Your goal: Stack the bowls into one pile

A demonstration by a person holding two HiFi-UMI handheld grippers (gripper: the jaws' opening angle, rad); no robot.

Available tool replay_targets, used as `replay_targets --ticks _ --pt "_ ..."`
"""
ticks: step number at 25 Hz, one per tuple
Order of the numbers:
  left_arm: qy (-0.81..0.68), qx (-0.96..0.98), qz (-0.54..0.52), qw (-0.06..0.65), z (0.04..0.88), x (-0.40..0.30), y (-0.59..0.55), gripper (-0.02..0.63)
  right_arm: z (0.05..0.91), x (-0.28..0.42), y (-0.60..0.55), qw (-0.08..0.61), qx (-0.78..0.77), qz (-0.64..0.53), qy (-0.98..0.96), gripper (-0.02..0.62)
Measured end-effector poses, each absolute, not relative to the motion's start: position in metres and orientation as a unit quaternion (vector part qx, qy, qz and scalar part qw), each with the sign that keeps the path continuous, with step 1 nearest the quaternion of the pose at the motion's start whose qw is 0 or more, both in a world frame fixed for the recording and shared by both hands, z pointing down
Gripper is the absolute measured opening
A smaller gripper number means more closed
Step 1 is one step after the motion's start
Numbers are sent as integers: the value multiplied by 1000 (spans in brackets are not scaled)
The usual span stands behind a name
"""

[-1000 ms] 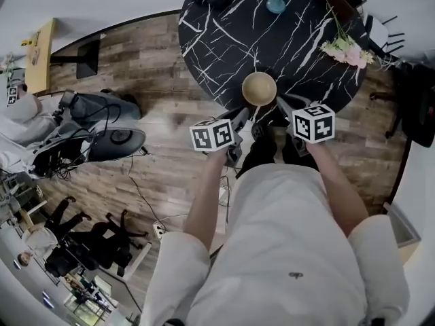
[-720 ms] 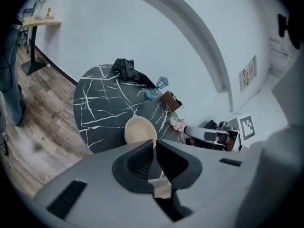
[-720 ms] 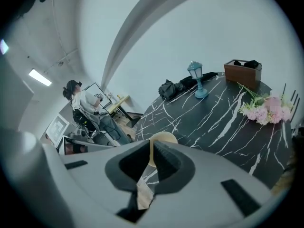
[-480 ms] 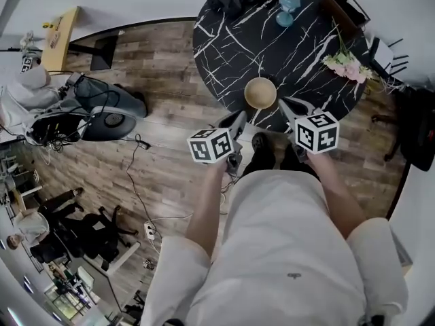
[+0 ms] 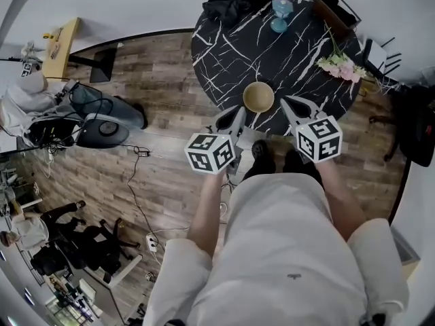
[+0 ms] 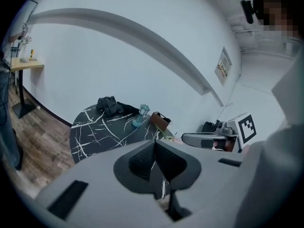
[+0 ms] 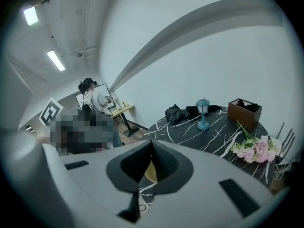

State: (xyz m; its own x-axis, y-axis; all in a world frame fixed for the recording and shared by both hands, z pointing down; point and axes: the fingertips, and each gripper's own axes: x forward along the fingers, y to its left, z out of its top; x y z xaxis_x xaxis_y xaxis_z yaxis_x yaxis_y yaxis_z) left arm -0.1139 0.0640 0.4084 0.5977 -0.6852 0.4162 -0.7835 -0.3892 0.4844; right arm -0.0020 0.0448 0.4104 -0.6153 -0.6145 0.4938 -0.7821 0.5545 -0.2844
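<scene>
**Q:** so where's the bowl sitting?

**A:** tan bowl (image 5: 258,97) is on the black marble table (image 5: 231,53), right at the near edge, between the two claws. From above I can't tell if it's one bowl or a pile.

**Q:** and the claws?

**A:** left gripper (image 5: 233,114) has its jaws pressed together with nothing in them, near the bowl's left side. Right gripper (image 5: 291,104) is the same deal on the bowl's right, closed and empty. In its own view a sliver of bowl peeks out behind the tips. On the far side of the table there's a blue lantern (image 5: 281,13), flowers (image 5: 342,65), a black cloth (image 5: 228,5) and a wooden box (image 5: 333,9).
</scene>
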Motion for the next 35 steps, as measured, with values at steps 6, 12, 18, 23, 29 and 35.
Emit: replay_targets --ticks 6,12,18,23,29,35 --pt "-446 848 68 277 371 -126 57 6 382 -8 40 148 415 223 -870 3" --pt "-454 858 54 233 340 -138 48 5 357 -12 38 130 424 195 -875 3" --pt "-461 862 51 205 323 -146 43 6 335 -17 36 119 430 165 -880 3" --pt "-461 865 52 193 316 -149 40 6 319 -21 33 112 433 142 -883 3" --pt "-458 866 53 193 317 -146 37 6 318 -23 32 114 431 133 -885 3" --pt "-455 867 55 193 318 -145 35 6 315 -24 31 114 432 128 -885 3"
